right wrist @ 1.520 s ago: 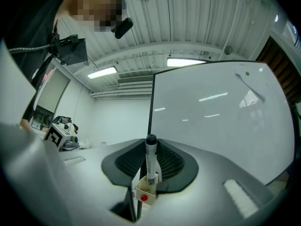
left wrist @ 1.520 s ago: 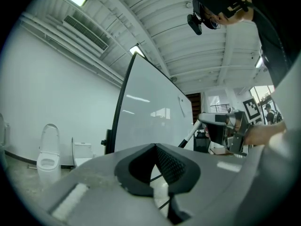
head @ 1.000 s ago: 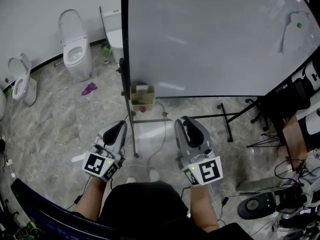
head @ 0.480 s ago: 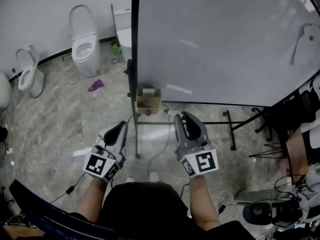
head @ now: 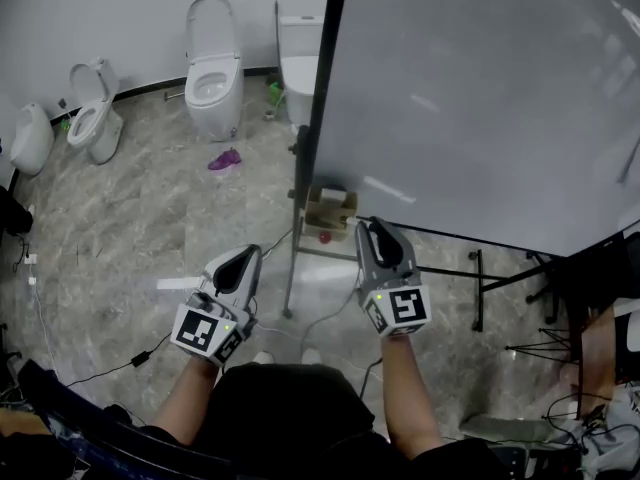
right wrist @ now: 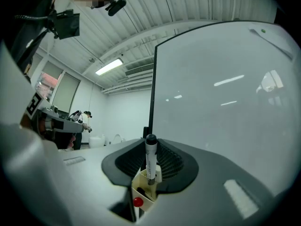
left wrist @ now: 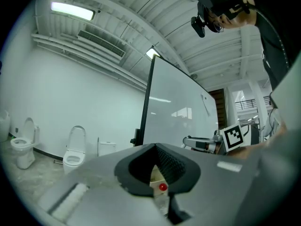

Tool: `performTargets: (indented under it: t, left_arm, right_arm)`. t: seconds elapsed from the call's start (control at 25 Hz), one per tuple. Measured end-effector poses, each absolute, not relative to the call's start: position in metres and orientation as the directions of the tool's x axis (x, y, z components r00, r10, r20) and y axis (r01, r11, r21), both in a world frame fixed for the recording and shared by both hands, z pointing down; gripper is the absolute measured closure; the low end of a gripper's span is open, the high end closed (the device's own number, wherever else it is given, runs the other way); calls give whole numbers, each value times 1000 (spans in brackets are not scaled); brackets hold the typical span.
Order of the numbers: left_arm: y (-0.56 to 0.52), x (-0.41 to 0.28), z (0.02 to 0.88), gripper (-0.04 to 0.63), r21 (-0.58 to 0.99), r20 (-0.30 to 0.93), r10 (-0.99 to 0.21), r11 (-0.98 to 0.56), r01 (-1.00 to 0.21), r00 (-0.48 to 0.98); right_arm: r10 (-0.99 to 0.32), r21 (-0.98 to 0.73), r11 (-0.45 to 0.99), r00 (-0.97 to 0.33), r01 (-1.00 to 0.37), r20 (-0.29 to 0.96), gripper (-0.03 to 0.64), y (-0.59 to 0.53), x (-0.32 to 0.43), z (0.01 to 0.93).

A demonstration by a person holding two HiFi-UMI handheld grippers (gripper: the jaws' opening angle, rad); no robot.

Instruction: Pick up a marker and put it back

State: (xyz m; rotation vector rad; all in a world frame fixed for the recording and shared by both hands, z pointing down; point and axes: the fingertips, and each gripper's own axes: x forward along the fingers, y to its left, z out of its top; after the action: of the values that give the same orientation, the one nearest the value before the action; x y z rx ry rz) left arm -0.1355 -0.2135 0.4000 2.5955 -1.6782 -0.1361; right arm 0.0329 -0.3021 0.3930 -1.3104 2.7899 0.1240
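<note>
My right gripper (head: 380, 243) is shut on a white marker with a black cap (right wrist: 150, 158), which stands upright between the jaws (right wrist: 149, 168). Past the jaws I see a small cardboard box (right wrist: 141, 193) with a red dot on it. In the head view that box (head: 330, 211) sits on the foot of the whiteboard (head: 480, 98), just ahead of both grippers. My left gripper (head: 232, 273) hangs left of the stand, its jaws (left wrist: 157, 173) nearly together with nothing in them. The same box (left wrist: 157, 181) shows through the slit.
The whiteboard's black stand leg (head: 292, 268) runs down between the two grippers. Two toilets (head: 212, 68) (head: 95, 113) stand along the far wall, with a purple scrap (head: 224, 159) on the marble floor. A cable (head: 100, 368) trails at the left; chairs and gear crowd the lower right.
The head view has swung, so the whiteboard, box and toilets have slid to the right. The right gripper has lifted slightly toward the box; the left one has barely moved.
</note>
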Motion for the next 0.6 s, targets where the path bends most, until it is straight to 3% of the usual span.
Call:
performTargets:
  t: [0.6]
  left_arm:
    - [-213, -150, 414, 589, 103, 31, -951, -304, -947, 308]
  right_arm:
    - [-737, -10, 670, -667, -742, 111, 535, -351, 22, 496]
